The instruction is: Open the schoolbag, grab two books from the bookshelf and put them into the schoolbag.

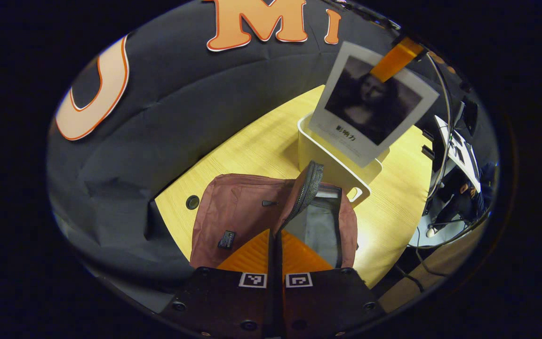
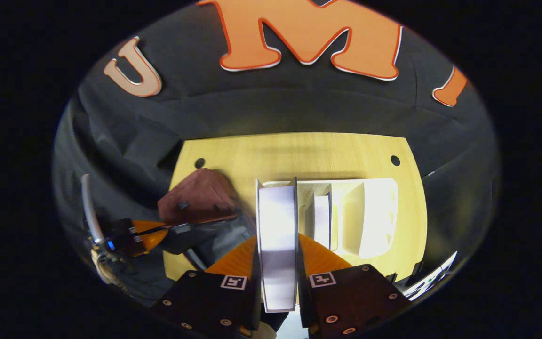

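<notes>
A reddish-brown schoolbag [image 1: 233, 212] is laid flat on the wooden counter [image 1: 261, 141], near the counter's left corner, where a small round hole [image 1: 192, 202] is seen in the wood. The bag's flap [image 1: 306, 188] is lifted up, and the grey inside [image 1: 318, 226] is shown. In the left gripper view, the left hand-held gripper [image 1: 274, 235] is pressed together on the edge of the flap, and the flap is pinched between both fingers.

Just behind the bag, a white bookshelf [image 1: 332, 165] is set on the counter. A book [image 1: 370, 103] with a grey picture on its cover is held up above the shelf, tilted, with a gripper finger [image 1: 395, 59] seen at its top edge.

In the right gripper view, the same book [image 2: 276, 235] is seen edge-on, standing straight up between the fingers of the right hand-held gripper [image 2: 276, 249]. Both fingers are pressed on its sides, so the book is pinched. The bookshelf [image 2: 374, 212] is seen beyond it, with another thin book [image 2: 322, 221] stood in one of its slots. The schoolbag [image 2: 200, 197] is seen to the left of the shelf, touching or just beside it. The left hand-held gripper [image 2: 158, 230] is seen at the bag's near edge.
</notes>
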{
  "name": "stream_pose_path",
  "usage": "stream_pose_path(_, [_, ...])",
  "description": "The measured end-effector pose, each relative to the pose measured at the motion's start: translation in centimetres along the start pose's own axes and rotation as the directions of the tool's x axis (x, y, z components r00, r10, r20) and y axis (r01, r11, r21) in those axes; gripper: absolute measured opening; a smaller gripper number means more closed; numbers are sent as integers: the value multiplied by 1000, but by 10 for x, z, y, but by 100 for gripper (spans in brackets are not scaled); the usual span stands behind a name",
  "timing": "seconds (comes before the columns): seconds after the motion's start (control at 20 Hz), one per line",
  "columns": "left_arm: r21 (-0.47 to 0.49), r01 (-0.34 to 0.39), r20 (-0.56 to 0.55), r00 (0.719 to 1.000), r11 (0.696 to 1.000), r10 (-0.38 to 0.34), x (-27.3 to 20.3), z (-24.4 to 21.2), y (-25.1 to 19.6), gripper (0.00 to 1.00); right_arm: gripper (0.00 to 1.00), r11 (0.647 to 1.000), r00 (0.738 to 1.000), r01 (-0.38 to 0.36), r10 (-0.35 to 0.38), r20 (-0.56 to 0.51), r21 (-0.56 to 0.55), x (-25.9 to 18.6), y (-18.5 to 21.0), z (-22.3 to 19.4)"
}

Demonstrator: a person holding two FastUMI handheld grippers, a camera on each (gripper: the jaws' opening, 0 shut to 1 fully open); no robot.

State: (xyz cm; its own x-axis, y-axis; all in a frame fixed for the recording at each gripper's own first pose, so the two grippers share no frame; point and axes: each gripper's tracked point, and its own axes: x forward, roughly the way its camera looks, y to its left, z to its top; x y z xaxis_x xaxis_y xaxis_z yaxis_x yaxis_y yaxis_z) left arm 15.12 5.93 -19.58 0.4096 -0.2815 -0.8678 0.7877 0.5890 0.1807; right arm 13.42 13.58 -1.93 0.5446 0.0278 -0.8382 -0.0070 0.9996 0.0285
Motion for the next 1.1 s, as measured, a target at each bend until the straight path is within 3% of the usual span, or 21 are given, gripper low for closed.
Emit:
stream_pose_path(0.2, [4, 1, 15, 1000, 1000, -1, -7, 3, -3, 0, 33, 994, 989, -92, 85, 120, 53, -58, -5, -28])
stream_pose_path(0.4, [49, -24, 11, 1000, 998, 24, -16, 9, -2, 1, 33, 957, 960, -218, 174, 220, 192, -69, -5, -68])
stream_pose_path(0.6, [76, -29, -2, 1000, 997, 29, -18, 13, -10, 1, 31, 892, 934, -320, 241, 262, 320, -31, 2, -111])
stream_pose_path(0.9, [91, -37, -24, 999, 995, 39, -22, 16, -18, 0, 31, 731, 890, -457, 365, 274, 507, 67, 33, -160])
stream_pose_path(1.1, [102, -18, -41, 999, 995, 22, -29, 18, -33, 1, 31, 707, 879, -478, 375, 296, 521, 121, 64, -161])
